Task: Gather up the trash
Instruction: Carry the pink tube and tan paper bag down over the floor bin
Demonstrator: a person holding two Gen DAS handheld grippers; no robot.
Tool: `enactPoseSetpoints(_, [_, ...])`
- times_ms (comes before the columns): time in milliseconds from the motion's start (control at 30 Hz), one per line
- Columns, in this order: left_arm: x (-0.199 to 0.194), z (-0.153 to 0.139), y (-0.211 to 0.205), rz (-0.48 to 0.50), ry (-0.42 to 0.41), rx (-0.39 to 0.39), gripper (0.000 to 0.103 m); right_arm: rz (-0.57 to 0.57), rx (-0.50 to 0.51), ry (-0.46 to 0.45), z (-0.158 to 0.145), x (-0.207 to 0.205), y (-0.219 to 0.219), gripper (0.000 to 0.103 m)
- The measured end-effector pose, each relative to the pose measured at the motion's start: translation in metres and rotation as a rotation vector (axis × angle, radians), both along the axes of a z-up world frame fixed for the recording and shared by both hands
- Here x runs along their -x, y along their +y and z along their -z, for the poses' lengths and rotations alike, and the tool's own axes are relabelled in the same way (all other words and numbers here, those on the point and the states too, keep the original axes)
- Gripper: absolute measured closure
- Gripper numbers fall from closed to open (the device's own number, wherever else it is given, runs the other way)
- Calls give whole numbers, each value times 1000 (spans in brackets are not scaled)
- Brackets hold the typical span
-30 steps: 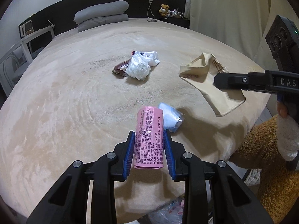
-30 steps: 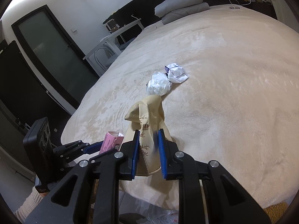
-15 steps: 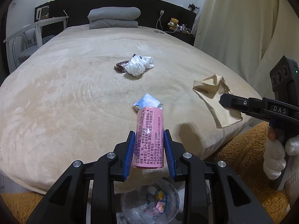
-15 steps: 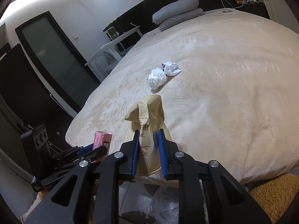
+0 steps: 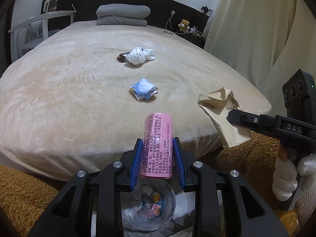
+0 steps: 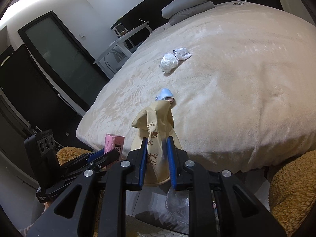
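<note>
The left gripper (image 5: 158,158) clamps a pink printed carton (image 5: 157,146) off the bed's near edge, above a clear plastic trash bag (image 5: 148,211). The right gripper (image 6: 157,158) pinches a crumpled beige paper bag (image 6: 156,130) beside it, past that same edge.

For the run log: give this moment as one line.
left gripper: shut on pink carton | right gripper: shut on beige bag | bin: below | bed: trash left
</note>
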State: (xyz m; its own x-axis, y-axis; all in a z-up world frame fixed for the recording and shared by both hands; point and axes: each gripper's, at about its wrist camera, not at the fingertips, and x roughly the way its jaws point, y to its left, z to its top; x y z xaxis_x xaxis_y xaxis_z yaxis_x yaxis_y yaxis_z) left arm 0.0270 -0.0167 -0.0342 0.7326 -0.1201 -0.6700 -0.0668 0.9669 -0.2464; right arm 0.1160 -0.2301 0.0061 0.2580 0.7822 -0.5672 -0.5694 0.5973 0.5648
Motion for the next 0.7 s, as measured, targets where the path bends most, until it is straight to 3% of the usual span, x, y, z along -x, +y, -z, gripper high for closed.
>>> enactPoseSetpoints(333, [17,20,-6,-46,66,50,73,-30,82,93,27,16,6,82])
enactPoseSetpoints(700, [11,55,-8,-38,225,92,73,-77,200,191,59,22,24,82])
